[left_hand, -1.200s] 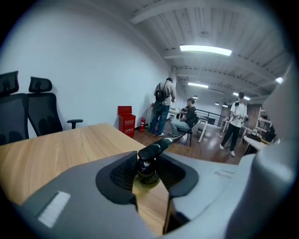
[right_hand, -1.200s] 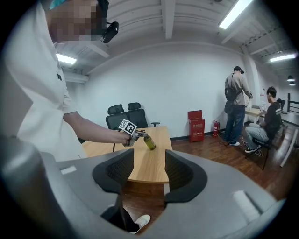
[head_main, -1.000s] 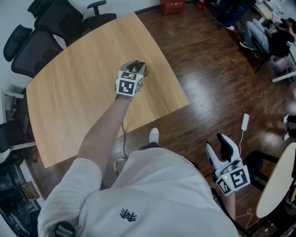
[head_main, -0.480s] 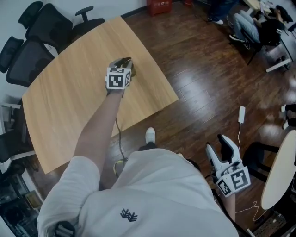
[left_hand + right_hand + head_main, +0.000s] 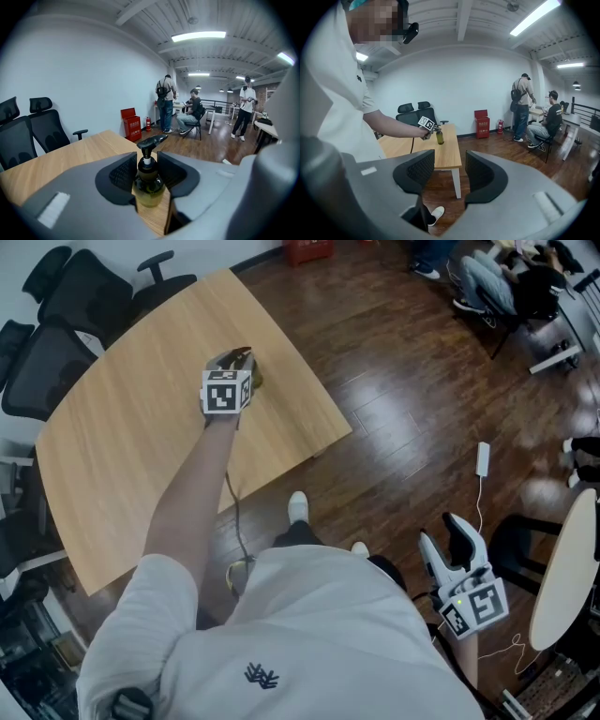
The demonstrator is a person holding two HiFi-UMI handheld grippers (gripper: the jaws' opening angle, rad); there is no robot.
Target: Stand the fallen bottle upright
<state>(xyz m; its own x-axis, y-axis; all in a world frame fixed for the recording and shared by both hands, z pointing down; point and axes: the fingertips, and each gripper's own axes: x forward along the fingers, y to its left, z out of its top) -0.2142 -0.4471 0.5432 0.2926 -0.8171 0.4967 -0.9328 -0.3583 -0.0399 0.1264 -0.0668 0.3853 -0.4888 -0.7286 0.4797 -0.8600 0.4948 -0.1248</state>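
Observation:
An olive-green pump bottle (image 5: 149, 187) stands upright on the wooden table (image 5: 70, 154), near its right edge. My left gripper (image 5: 147, 171) has the bottle between its jaws. The pads still lie against its sides while the jaws are opening. From the head view the left gripper (image 5: 239, 362) reaches across the table and mostly hides the bottle (image 5: 247, 366). In the right gripper view the bottle (image 5: 439, 137) shows small and upright at the table's end. My right gripper (image 5: 442, 532) hangs low over the floor, far from the table. That gripper (image 5: 450, 171) is open and empty.
Black office chairs (image 5: 56, 324) crowd the table's far left side. A red box (image 5: 130, 123) stands by the wall. Several people (image 5: 187, 110) sit and stand at the room's far end. A white plug (image 5: 482, 458) with a cord lies on the dark wood floor.
The head view has swung, so the table and left gripper sit further up and left in the picture. The left gripper stays at the bottle. The right gripper hangs in about the same spot.

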